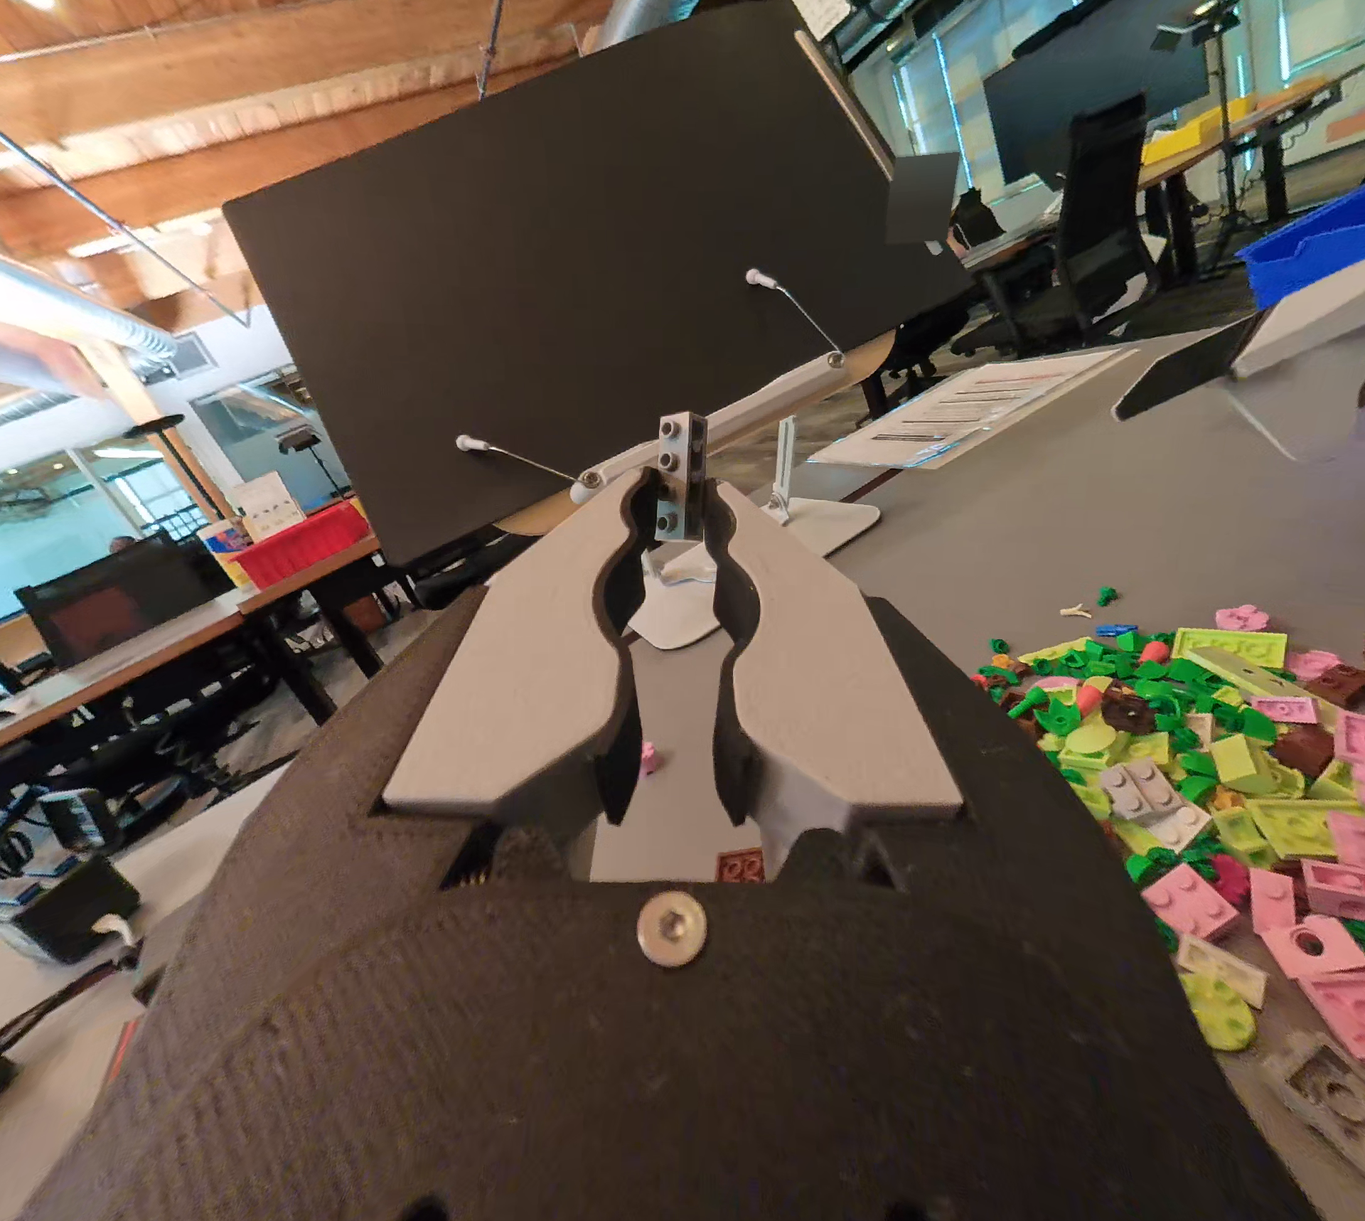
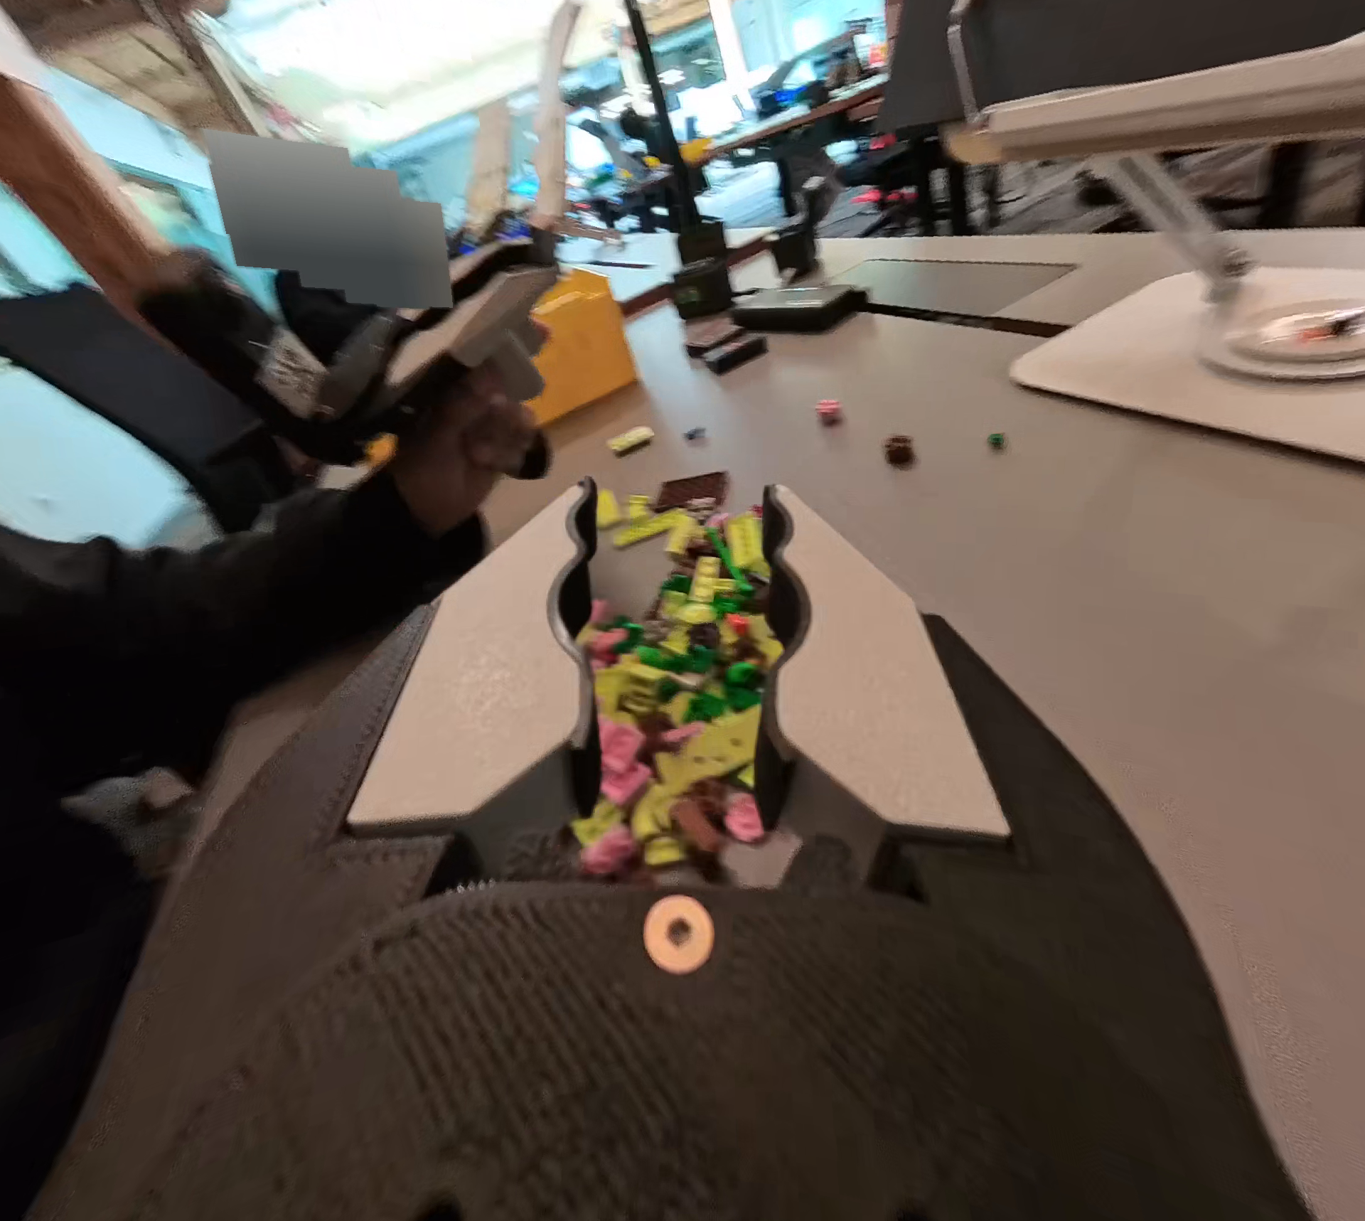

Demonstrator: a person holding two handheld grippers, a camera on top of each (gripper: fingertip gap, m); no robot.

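Two hand-held grippers: my left hand-held gripper (image 1: 683, 506) pinches a small grey brick stack (image 1: 678, 480) aloft by its flat sides, rigid, light and slick I judge, while my right hand-held gripper (image 2: 678, 506) hangs spread above the brick pile (image 2: 679, 668) on the worktop (image 2: 1034, 557).

Right wrist view motion-blurred: brick pile (image 2: 679, 668) between the jaws is smeared, single pieces indistinct. Left wrist view: brick pile (image 1: 1211, 772) right of the jaws cut by frame edge; grey stud piece (image 1: 679, 484) lower end hidden in the jaws.
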